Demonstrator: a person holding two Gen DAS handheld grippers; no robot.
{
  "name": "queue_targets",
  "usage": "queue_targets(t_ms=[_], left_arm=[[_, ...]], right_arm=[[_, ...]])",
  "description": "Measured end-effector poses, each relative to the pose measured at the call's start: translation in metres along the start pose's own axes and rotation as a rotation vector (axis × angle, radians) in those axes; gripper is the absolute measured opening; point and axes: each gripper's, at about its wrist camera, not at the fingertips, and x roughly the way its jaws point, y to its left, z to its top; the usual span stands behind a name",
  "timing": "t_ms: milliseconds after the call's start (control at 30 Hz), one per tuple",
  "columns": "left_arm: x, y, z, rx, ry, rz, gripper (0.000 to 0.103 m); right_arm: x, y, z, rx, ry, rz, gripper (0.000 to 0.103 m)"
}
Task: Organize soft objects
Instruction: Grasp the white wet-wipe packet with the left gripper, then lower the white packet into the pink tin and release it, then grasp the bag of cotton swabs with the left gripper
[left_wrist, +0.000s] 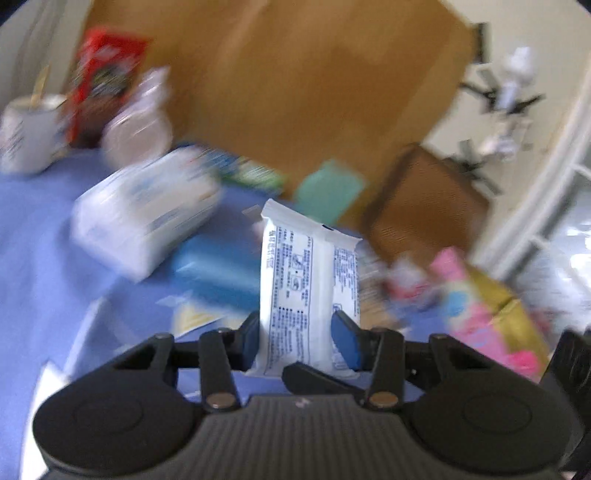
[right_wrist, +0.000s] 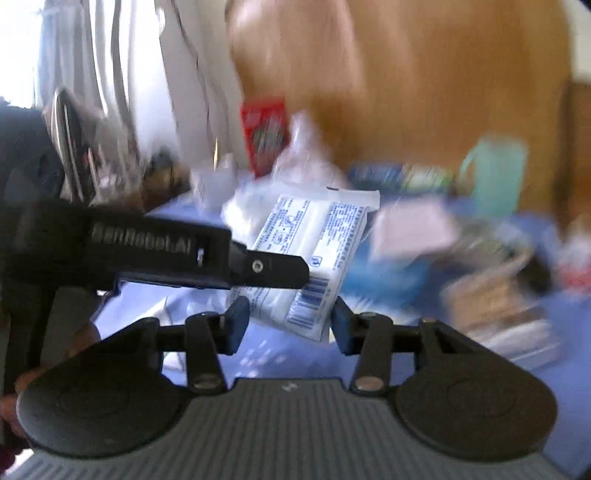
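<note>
My left gripper (left_wrist: 301, 338) is shut on a white soft pack with blue print (left_wrist: 308, 280), holding it upright above the blue table. In the right wrist view the same pack (right_wrist: 314, 251) hangs tilted, pinched by the left gripper's black finger (right_wrist: 269, 271) coming in from the left. My right gripper (right_wrist: 288, 325) sits just below the pack's barcode end, its blue pads (right_wrist: 238, 325) apart on either side, touching nothing that I can see. A larger white tissue pack (left_wrist: 144, 214) lies blurred on the table to the left.
The blue table (left_wrist: 33, 266) holds clutter: a red snack bag (left_wrist: 105, 79), a white cup (left_wrist: 29, 136), a teal packet (left_wrist: 328, 190), pink packaging (left_wrist: 480, 317) at right. A wooden headboard (left_wrist: 295, 74) stands behind. Both views are motion-blurred.
</note>
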Motion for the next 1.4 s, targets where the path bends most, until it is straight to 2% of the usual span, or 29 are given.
queue_targets(t_ms=[100, 167, 267, 400, 533, 600, 633, 733, 800, 833, 900, 967, 1067, 1167, 1267, 1300, 1333, 1367, 1400], left_arm=[[0.008, -0.056, 0.01, 0.108, -0.027, -0.088, 0.044], [0.021, -0.09, 0.01, 0.179, -0.024, -0.139, 0.046], [0.05, -0.141, 0.005, 0.259, 0.013, -0.228, 0.046], [0.093, -0.202, -0.007, 0.308, 0.076, -0.325, 0.046], [0.131, -0.244, -0.025, 0.342, 0.147, -0.337, 0.045], [0.144, -0.252, -0.03, 0.348, 0.18, -0.31, 0.046], [0.145, -0.25, -0.031, 0.344, 0.184, -0.306, 0.05], [0.122, -0.233, -0.023, 0.314, 0.119, -0.331, 0.058], [0.101, -0.211, -0.016, 0.288, 0.057, -0.328, 0.059], [0.09, -0.194, -0.013, 0.273, 0.027, -0.31, 0.059], [0.071, -0.161, -0.007, 0.245, -0.017, -0.24, 0.059], [0.056, -0.124, -0.006, 0.193, -0.039, -0.154, 0.06], [0.046, -0.07, -0.007, 0.086, -0.007, -0.014, 0.058], [0.036, -0.026, -0.012, -0.014, 0.029, 0.042, 0.058], [0.024, 0.002, -0.018, -0.073, 0.043, 0.043, 0.058], [0.023, 0.006, -0.019, -0.08, 0.046, 0.042, 0.058], [0.022, 0.009, -0.02, -0.084, 0.05, 0.039, 0.058], [0.022, 0.011, -0.021, -0.084, 0.054, 0.032, 0.058], [0.023, 0.011, -0.021, -0.081, 0.06, 0.022, 0.058]], right_arm=[[-0.044, -0.006, -0.004, -0.039, -0.15, -0.127, 0.05], [-0.072, -0.02, -0.008, -0.03, -0.213, -0.217, 0.05], [-0.109, -0.05, -0.013, 0.026, -0.254, -0.339, 0.05], [-0.148, -0.094, -0.026, 0.114, -0.284, -0.481, 0.05], [-0.168, -0.126, -0.038, 0.205, -0.274, -0.587, 0.054], [-0.168, -0.136, -0.043, 0.236, -0.263, -0.663, 0.067], [-0.173, -0.141, -0.047, 0.262, -0.279, -0.687, 0.074], [-0.179, -0.142, -0.051, 0.28, -0.338, -0.662, 0.073], [-0.175, -0.128, -0.046, 0.231, -0.379, -0.622, 0.069], [-0.171, -0.119, -0.043, 0.199, -0.387, -0.597, 0.066], [-0.156, -0.098, -0.037, 0.117, -0.371, -0.503, 0.066], [-0.129, -0.082, -0.029, 0.049, -0.283, -0.39, 0.066], [-0.072, -0.067, -0.02, -0.01, -0.101, -0.266, 0.072], [-0.018, -0.072, -0.009, -0.034, 0.007, -0.245, 0.087], [0.022, -0.091, -0.002, 0.002, 0.117, -0.254, 0.088], [0.032, -0.093, -0.001, -0.002, 0.138, -0.27, 0.087], [0.035, -0.09, -0.005, -0.01, 0.151, -0.27, 0.068], [0.036, -0.089, -0.007, 0.0, 0.168, -0.254, 0.062], [0.03, -0.088, -0.007, 0.02, 0.162, -0.23, 0.061]])
